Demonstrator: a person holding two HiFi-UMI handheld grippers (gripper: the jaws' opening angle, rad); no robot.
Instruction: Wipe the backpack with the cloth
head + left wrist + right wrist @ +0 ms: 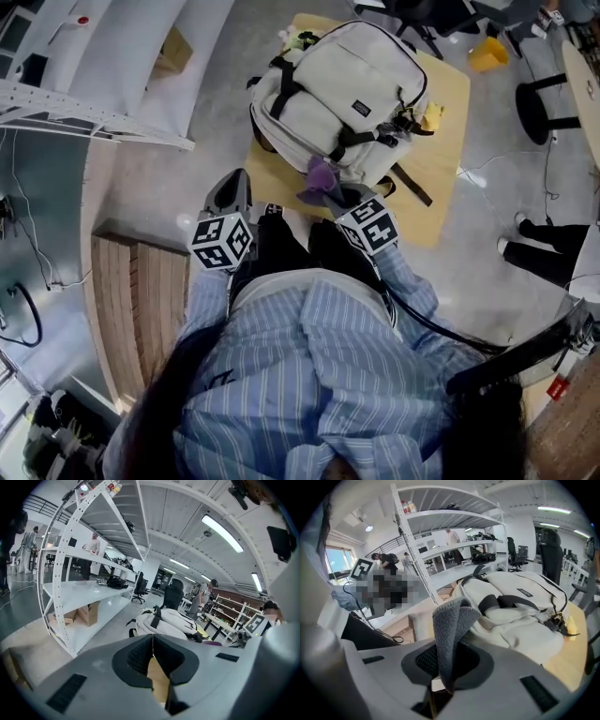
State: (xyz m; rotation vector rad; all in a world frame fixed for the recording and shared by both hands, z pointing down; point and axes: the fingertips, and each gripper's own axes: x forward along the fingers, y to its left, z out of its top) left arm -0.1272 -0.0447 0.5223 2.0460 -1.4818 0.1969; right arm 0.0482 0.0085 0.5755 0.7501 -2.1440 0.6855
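The left gripper (232, 190) has its jaws pressed together on nothing. Bare floor (202, 178) lies open around its fingers, and the left gripper view alone shows the white shelving rack (79, 590) off to their left. Ahead and right of them the cream backpack (342, 89) lies flat on a tan board (452, 103), black straps across it. The board's free margin is widest on the bag's far right. The right gripper (443, 665) is clamped on the cloth (451, 623). The cloth is folded and stands up past the fingertips. It is grey there and purple from the head view, just before the bag's near edge.
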